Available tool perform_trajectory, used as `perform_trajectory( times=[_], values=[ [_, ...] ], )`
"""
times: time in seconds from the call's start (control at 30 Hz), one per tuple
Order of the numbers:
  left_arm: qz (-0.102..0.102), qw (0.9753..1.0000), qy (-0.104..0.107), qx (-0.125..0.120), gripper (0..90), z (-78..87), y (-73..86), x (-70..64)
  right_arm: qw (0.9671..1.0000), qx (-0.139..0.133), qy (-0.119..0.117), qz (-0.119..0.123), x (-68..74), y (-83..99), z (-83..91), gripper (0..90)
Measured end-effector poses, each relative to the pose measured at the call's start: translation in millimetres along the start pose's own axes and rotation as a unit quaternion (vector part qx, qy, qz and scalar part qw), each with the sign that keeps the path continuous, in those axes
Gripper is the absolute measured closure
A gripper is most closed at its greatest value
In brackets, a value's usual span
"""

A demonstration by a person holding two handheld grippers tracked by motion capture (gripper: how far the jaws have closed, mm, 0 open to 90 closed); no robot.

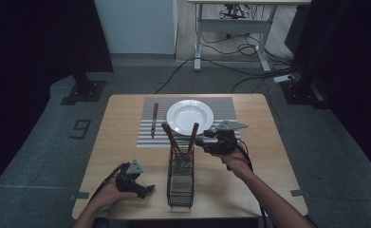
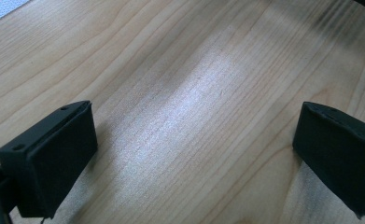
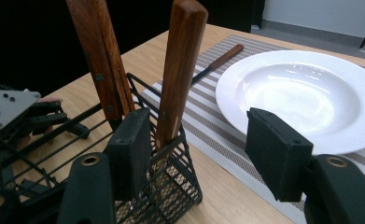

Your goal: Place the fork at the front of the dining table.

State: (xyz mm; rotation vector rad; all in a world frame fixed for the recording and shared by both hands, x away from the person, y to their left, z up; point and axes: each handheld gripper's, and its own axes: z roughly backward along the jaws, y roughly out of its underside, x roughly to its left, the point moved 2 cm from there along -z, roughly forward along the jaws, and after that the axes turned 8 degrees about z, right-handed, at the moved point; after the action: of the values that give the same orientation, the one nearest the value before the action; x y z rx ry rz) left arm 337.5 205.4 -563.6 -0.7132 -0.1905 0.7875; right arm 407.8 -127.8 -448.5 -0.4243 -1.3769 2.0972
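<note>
A black wire caddy (image 1: 180,185) (image 3: 171,191) stands at the table's front middle and holds two wooden-handled utensils. My right gripper (image 1: 202,141) (image 3: 203,154) is open at the right-hand handle (image 1: 193,133) (image 3: 180,70), which rises just inside its left jaw; whether they touch I cannot tell. The other handle (image 1: 170,135) (image 3: 101,60) leans to the left. Behind lies a white plate (image 1: 189,116) (image 3: 301,93) on a striped placemat (image 1: 147,137) (image 3: 217,135), with a wooden-handled knife (image 1: 154,118) (image 3: 217,63) to its left. My left gripper (image 1: 145,190) (image 2: 194,154) rests open on bare wood at the front left.
The wooden table (image 1: 249,166) has bare room on its right side and front left. On the floor beyond it are a desk's legs (image 1: 197,47), loose cables (image 1: 249,47) and black stand bases (image 1: 83,90).
</note>
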Motion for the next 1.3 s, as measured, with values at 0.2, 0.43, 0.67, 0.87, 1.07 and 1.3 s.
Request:
perform_trajectory(
  times=[0.2, 0.43, 0.67, 0.87, 1.07, 1.3],
  values=[
    [0.0, 1.0, 0.0, 0.0, 0.0, 0.2, 0.2, 0.0, 1.0, -0.001, -0.001, -0.001, 0.5, -2.3, -7.8, 41.9],
    [0.0, 1.0, 0.0, 0.0, 0.0, 0.2, 0.2, -0.1, 0.9999, -0.002, 0.002, 0.014, 3.7, -9.4, -19.5, 47.3],
    [0.0, 1.0, 0.0, 0.0, 0.0, 0.1, 0.2, -0.1, 0.9997, -0.008, -0.002, 0.023, 7.2, -10.8, -26.9, 61.8],
    [0.0, 1.0, 0.0, 0.0, 0.0, 0.1, 0.2, -0.1, 0.9996, -0.017, -0.008, 0.021, 8.8, -11.0, -26.3, 70.5],
    [0.0, 1.0, 0.0, 0.0, 0.0, 0.1, 0.2, -0.1, 0.9995, -0.026, -0.018, 0.008, 9.3, -10.9, -25.5, 77.0],
    [0.0, 1.0, 0.0, 0.0, 0.0, 0.2, 0.2, -0.1, 0.9976, -0.065, -0.023, -0.007, 11.7, -18.0, -14.9, 80.2]
  ],
)
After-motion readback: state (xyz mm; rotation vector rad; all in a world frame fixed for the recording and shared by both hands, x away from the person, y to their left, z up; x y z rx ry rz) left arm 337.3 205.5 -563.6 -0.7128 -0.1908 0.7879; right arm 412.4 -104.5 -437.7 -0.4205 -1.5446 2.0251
